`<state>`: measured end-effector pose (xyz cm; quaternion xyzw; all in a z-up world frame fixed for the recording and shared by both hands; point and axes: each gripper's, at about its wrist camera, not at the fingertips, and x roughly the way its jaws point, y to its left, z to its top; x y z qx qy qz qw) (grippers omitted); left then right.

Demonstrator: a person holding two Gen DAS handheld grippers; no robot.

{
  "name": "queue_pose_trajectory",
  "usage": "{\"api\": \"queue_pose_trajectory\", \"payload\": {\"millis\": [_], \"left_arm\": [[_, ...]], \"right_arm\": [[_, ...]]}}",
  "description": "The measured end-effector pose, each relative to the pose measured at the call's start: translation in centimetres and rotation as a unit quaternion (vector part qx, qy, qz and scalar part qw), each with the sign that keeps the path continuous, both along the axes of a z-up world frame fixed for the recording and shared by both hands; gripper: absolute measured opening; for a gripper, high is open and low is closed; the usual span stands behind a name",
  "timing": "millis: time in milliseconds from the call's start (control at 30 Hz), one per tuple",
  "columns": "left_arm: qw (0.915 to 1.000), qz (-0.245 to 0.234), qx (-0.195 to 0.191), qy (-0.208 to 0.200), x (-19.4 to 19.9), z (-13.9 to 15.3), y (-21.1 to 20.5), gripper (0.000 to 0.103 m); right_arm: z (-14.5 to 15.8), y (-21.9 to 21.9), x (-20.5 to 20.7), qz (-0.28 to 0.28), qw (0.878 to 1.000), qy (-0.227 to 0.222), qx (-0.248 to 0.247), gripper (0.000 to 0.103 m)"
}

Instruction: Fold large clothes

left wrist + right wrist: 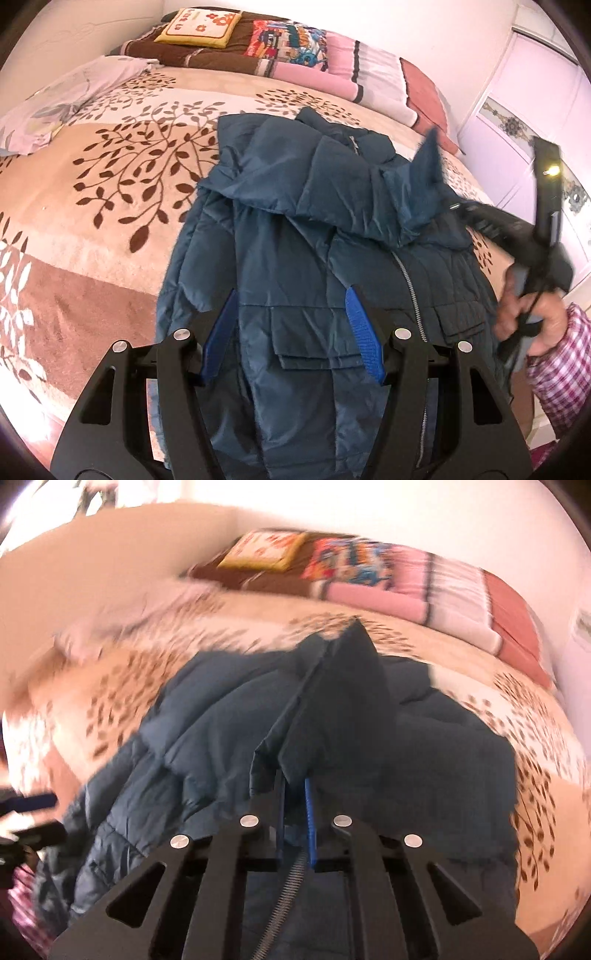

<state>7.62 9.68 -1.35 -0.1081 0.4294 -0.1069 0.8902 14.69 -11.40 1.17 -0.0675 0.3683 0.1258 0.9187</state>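
Item one: a dark blue padded jacket (295,258), lying front-up on a bed blanket (110,206) that is showing a brown leaf-and-branch pattern on cream and tan. Its zipper (408,284) is running down the front, with a flap pocket (314,343) sitting on either side. One sleeve is lying folded across the chest.

Item two: the left gripper (291,332), hovering over the jacket's lower front with its blue-padded fingers (364,332) standing well apart and gripping nothing.

Item three: the right gripper (295,805), its fingers pressing together on a fold of the jacket's fabric, which is rising in a peaked ridge away from the tips. From the left wrist view the same gripper (448,206) is appearing blurred at the jacket's right shoulder, with a tuft of blue cloth sticking up beside it; a hand (532,325) in a pink checked sleeve (565,365) is gripping its handle.

Item four: stacked bedding at the head of the bed, including a yellow flowered cushion (201,27), a brown striped quilt (207,55) and pink folded blankets (332,74). A pale pillow (62,99) is resting at the left edge.
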Motion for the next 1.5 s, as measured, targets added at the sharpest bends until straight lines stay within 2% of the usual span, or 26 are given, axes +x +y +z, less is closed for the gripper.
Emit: {"api": "queue_pose_trajectory", "payload": {"millis": [133,233,333,400,467,533,600,800,833,867,900,967,1033,1133,1200,1367,1500], "left_arm": [[0.9999,-0.010,0.007,0.003,0.3,-0.1,-1.1,0.060],[0.9998,-0.018,0.010,0.008,0.5,-0.2,-1.9,0.060],[0.9994,-0.027,0.018,0.009,0.6,-0.2,-2.8,0.060],[0.9993,-0.030,0.021,0.010,0.6,-0.2,-3.2,0.060],[0.9992,-0.031,0.022,0.012,0.6,-0.3,-3.4,0.060],[0.9991,-0.032,0.023,0.014,0.7,-0.3,-3.5,0.060],[0.9990,-0.032,0.025,0.016,0.7,-0.4,-3.6,0.060],[0.9989,-0.035,0.028,0.017,0.5,-0.4,-3.9,0.060],[0.9988,-0.035,0.029,0.017,0.5,-0.4,-3.9,0.060],[0.9988,-0.035,0.030,0.017,0.4,-0.4,-3.9,0.060],[0.9988,-0.033,0.030,0.017,0.4,-0.4,-3.8,0.060],[0.9990,-0.030,0.029,0.018,0.5,-0.5,-3.7,0.060],[0.9990,-0.027,0.029,0.018,0.5,-0.5,-3.5,0.060],[0.9991,-0.025,0.030,0.020,0.5,-0.7,-3.4,0.060],[0.9991,-0.023,0.028,0.022,0.6,-0.8,-3.4,0.060],[0.9989,-0.025,0.033,0.020,0.4,-0.7,-3.6,0.060],[0.9988,-0.019,0.040,0.020,0.2,-0.6,-3.2,0.060]], "right_arm": [[0.9,-6.5,-0.1,-0.081,0.996,0.007,0.046,0.010],[-0.8,-11.2,0.2,-0.152,0.986,0.038,0.053,0.010],[-2.4,-14.7,0.0,-0.198,0.974,0.075,0.079,0.011],[-3.0,-16.3,-0.6,-0.213,0.968,0.083,0.107,0.022],[-3.2,-17.6,-1.7,-0.231,0.960,0.079,0.135,0.063],[-3.2,-18.1,-2.8,-0.237,0.956,0.066,0.161,0.066],[-3.5,-18.1,-3.2,-0.217,0.953,0.077,0.197,0.066],[-4.7,-15.3,-1.6,-0.188,0.948,0.109,0.231,0.066],[-5.0,-14.8,-1.2,-0.187,0.949,0.114,0.227,0.064],[-5.3,-14.4,-0.7,-0.188,0.950,0.117,0.219,0.051],[-5.6,-14.3,-0.2,-0.188,0.951,0.123,0.214,0.045],[-6.1,-14.1,0.4,-0.192,0.950,0.133,0.206,0.021],[-6.0,-14.2,0.5,-0.188,0.951,0.129,0.208,0.012],[-5.0,-14.6,0.3,-0.187,0.955,0.106,0.204,0.006],[-4.6,-15.2,0.2,-0.195,0.955,0.096,0.203,0.006],[-5.8,-15.1,1.2,-0.197,0.958,0.124,0.169,0.006],[-5.3,-14.9,0.8,-0.190,0.959,0.123,0.170,0.006]]}}
